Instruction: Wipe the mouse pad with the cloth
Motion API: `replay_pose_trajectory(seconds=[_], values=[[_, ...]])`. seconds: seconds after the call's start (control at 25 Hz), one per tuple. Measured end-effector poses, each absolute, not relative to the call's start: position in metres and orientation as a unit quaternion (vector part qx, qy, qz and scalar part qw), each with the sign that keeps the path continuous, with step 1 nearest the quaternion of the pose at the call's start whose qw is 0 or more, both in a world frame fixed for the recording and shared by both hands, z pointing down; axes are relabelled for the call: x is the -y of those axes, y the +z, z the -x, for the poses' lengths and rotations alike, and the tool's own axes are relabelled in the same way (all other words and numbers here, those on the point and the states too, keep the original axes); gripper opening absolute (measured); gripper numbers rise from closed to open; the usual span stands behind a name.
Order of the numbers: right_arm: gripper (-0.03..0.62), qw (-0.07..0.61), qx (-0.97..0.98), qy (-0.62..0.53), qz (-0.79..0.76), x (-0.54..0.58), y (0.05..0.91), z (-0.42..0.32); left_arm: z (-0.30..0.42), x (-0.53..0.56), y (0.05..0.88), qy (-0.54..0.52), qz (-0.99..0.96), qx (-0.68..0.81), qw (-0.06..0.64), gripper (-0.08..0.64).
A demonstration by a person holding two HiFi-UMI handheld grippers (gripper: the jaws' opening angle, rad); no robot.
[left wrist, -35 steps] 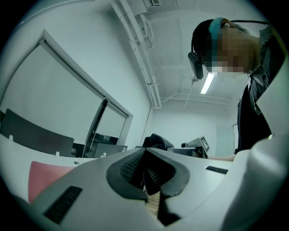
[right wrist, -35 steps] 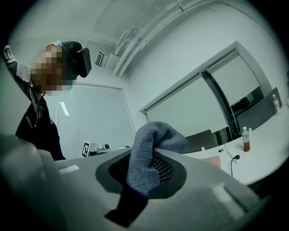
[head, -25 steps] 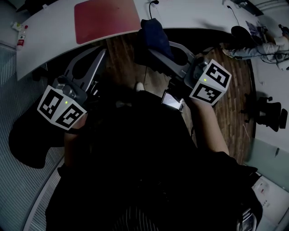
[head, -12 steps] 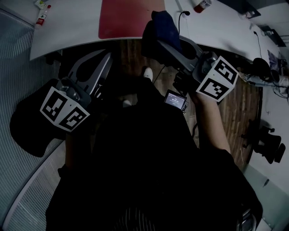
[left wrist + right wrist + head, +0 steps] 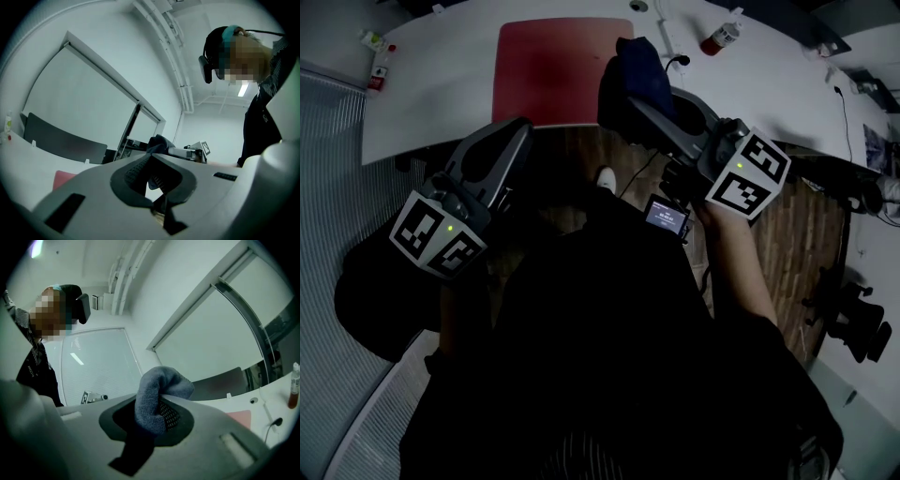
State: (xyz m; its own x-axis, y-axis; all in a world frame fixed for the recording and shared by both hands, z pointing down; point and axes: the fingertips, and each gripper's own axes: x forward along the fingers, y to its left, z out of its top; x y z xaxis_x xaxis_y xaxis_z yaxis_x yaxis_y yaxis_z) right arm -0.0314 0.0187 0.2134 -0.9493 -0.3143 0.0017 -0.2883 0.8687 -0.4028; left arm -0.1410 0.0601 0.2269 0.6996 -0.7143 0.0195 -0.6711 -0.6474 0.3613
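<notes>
My right gripper [image 5: 157,414] clamps cloth [image 5: 159,390] near mouse pad [image 5: 548,70]; left gripper [image 5: 152,158] closed, empty. Risk: unheld pad slides on counter [image 5: 441,84] when wiped.

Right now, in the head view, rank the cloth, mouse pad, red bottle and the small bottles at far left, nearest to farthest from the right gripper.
1. Cloth: clamped in the right gripper's jaws.
2. Mouse pad: just left of the jaws.
3. Red bottle: beyond, to the right.
4. Small bottles: far left end of the table.
</notes>
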Motion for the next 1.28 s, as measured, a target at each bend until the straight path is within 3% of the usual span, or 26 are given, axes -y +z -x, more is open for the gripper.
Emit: replay_pose_trajectory(seconds=[0.6,1.0,1.28], values=[[0.066,0.065,-0.952,-0.258,0.151,0.123,0.237,-0.06,0.049,0.081,0.226,-0.024,-0.91,0.368,0.187,0.008],[0.066,0.044,-0.954,-0.269,0.127,0.162,0.254,-0.041,0.064,0.112,0.25,-0.015,-0.892,0.396,0.217,0.008],[0.066,0.045,-0.956,-0.233,0.171,0.168,0.231,-0.036,0.066,0.134,0.241,-0.024,-0.92,0.337,0.2,0.008]])
